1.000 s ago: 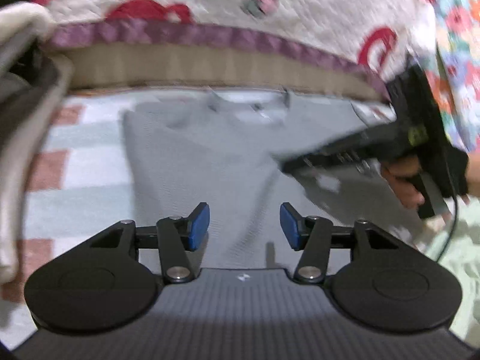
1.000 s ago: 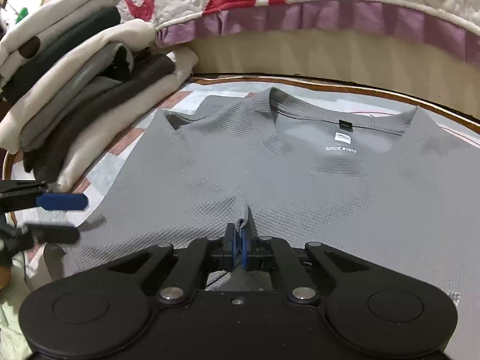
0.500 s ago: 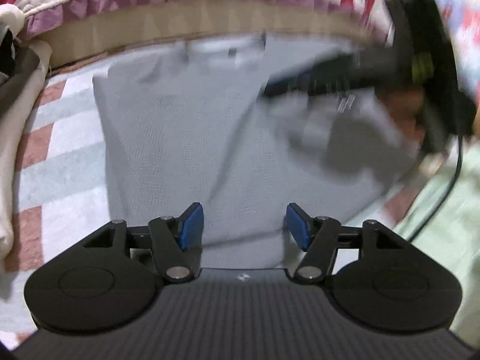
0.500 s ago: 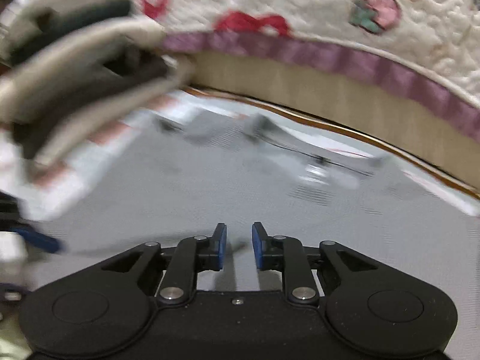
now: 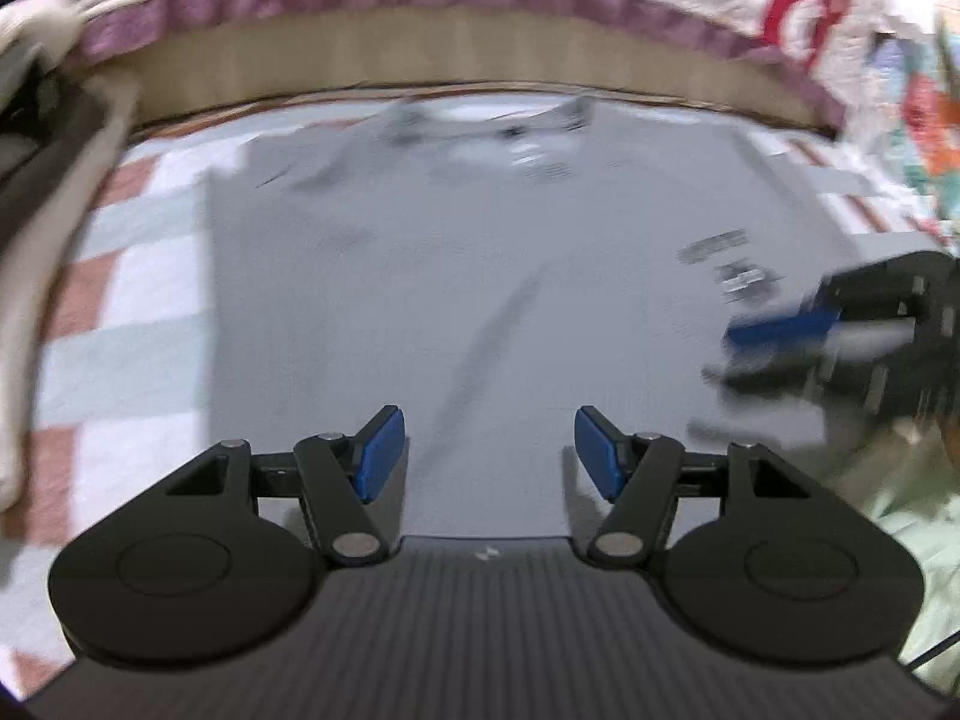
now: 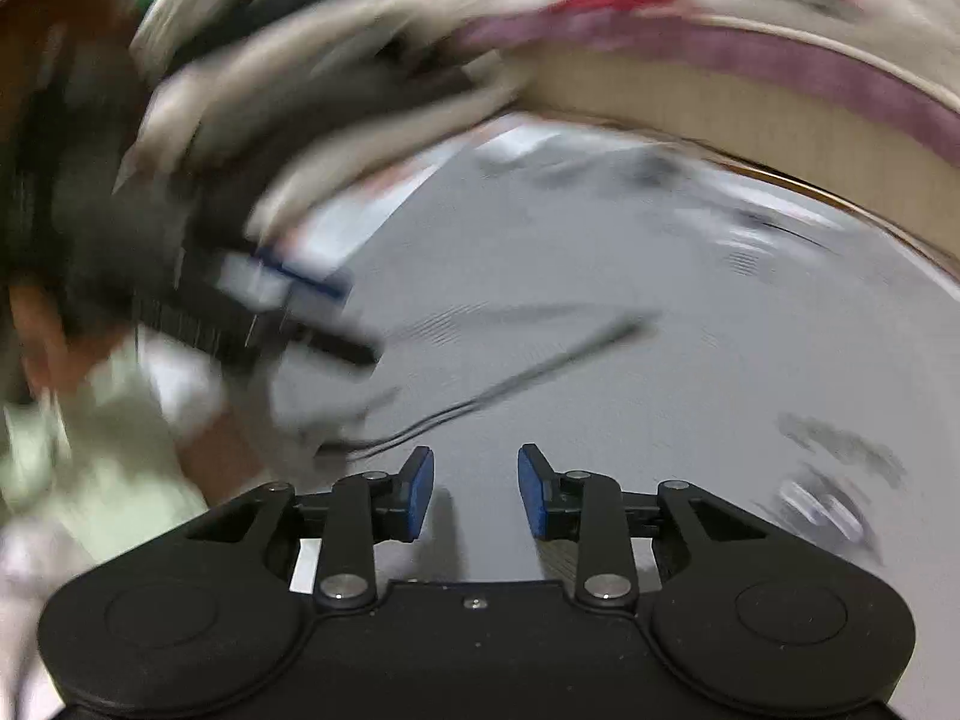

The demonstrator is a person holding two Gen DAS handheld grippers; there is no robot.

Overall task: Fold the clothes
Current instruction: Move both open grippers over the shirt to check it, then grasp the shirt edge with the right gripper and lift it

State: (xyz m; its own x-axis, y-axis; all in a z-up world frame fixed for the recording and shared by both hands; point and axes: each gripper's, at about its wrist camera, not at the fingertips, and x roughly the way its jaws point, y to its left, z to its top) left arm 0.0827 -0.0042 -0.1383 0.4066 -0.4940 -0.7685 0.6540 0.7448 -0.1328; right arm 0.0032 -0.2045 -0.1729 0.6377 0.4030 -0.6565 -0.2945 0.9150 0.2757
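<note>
A grey T-shirt [image 5: 480,276] lies flat on the checked floor mat, collar toward the bed, with a dark crease line running up its middle. My left gripper [image 5: 487,450] hovers open over the shirt's lower middle, nothing between its blue pads. My right gripper [image 6: 475,489] hangs over the same grey shirt [image 6: 600,360] with its jaws opening and empty. In the left wrist view the right gripper [image 5: 774,354] shows blurred at the right edge. In the right wrist view the left gripper [image 6: 324,324] shows blurred at the left.
A stack of folded clothes [image 6: 312,78] rises at the left, also seen as folded clothes [image 5: 42,192]. A quilted bed edge [image 5: 480,6] with a purple border runs along the back. The checked mat [image 5: 120,324] shows left of the shirt. A person's hand [image 6: 36,336] holds the left gripper.
My right gripper let go of the pinched fold of the shirt and opened, pulling back toward the hem. The left gripper widened a little and shifted right across the shirt.
</note>
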